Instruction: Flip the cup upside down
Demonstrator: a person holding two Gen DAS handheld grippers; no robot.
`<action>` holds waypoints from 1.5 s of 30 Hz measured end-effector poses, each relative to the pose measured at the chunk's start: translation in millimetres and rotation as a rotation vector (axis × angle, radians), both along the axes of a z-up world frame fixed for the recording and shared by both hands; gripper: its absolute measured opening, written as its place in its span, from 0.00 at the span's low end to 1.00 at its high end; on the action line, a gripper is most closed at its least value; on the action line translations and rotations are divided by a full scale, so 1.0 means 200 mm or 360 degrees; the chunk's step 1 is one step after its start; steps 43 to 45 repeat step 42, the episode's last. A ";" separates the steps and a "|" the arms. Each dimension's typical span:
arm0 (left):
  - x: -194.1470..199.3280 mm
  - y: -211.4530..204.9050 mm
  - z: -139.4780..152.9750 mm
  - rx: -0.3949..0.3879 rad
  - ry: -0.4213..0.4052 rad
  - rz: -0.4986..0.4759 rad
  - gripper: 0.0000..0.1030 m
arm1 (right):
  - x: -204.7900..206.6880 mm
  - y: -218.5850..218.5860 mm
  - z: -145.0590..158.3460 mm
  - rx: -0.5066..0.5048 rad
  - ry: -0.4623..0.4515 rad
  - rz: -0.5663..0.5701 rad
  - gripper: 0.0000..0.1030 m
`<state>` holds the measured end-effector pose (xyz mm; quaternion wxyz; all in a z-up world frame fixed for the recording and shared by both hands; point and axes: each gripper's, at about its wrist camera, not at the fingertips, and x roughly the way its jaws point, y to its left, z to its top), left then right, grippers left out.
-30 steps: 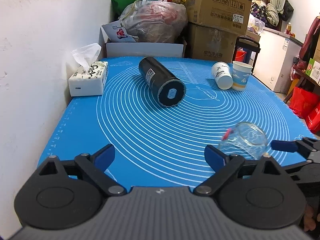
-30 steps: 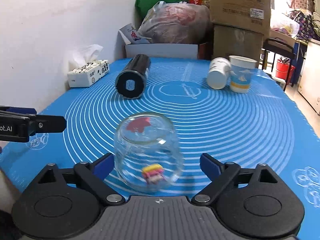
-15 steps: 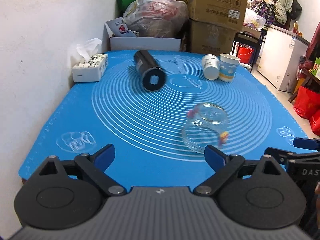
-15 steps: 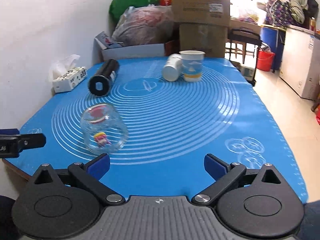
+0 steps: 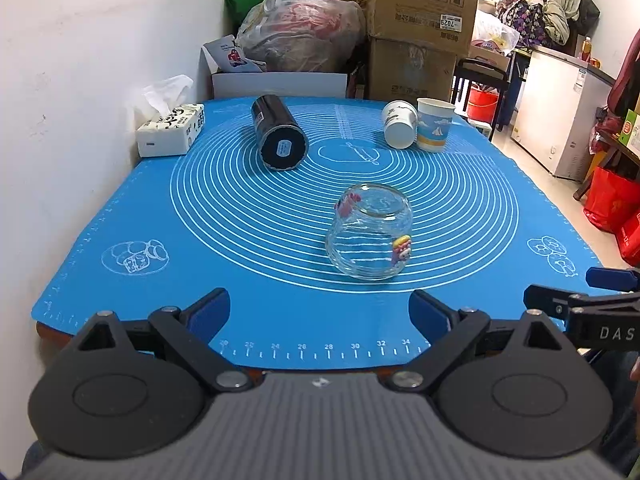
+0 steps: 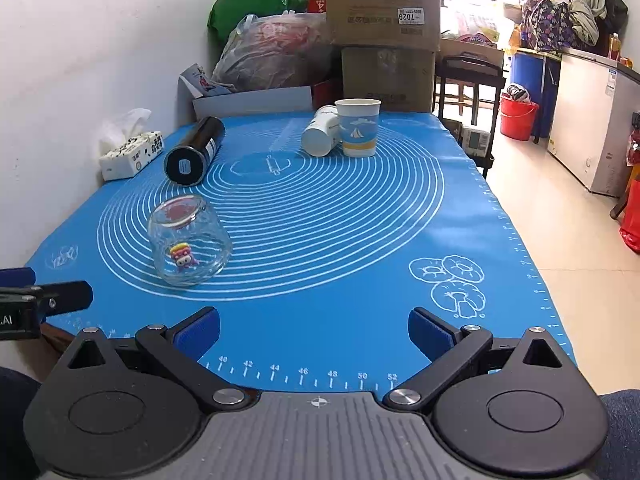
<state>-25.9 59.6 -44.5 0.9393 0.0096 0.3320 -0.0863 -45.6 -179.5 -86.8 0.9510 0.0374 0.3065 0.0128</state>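
A clear glass cup (image 5: 370, 236) with a small cartoon sticker stands upside down, mouth on the blue mat (image 5: 248, 248). It also shows in the right wrist view (image 6: 188, 240), left of centre. My left gripper (image 5: 320, 310) is open and empty, held at the mat's near edge, well short of the cup. My right gripper (image 6: 314, 326) is open and empty, at the near edge, to the right of the cup. The right gripper's fingers (image 5: 560, 304) show at the right edge of the left wrist view.
A black cylinder flask (image 5: 278, 136) lies on its side at the back left. A tissue box (image 5: 170, 130) sits by the wall. A paper cup (image 5: 434, 124) stands upright with another paper cup (image 5: 398, 124) lying beside it. Boxes and bags crowd behind the table.
Both grippers have pulled back from the cup toward the near edge of the mat. The glass cup stays upside down on the mat, free of both.
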 end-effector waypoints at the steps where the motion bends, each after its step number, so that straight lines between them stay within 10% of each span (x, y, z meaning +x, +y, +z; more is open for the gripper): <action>1: 0.00 -0.01 0.00 0.0003 -0.0001 -0.0002 0.93 | 0.00 0.00 0.00 -0.0004 0.0001 0.0000 0.99; 45: -0.05 -0.12 0.01 0.0033 0.0002 -0.0050 0.93 | -0.06 -0.05 -0.02 -0.0002 -0.0005 -0.0015 0.99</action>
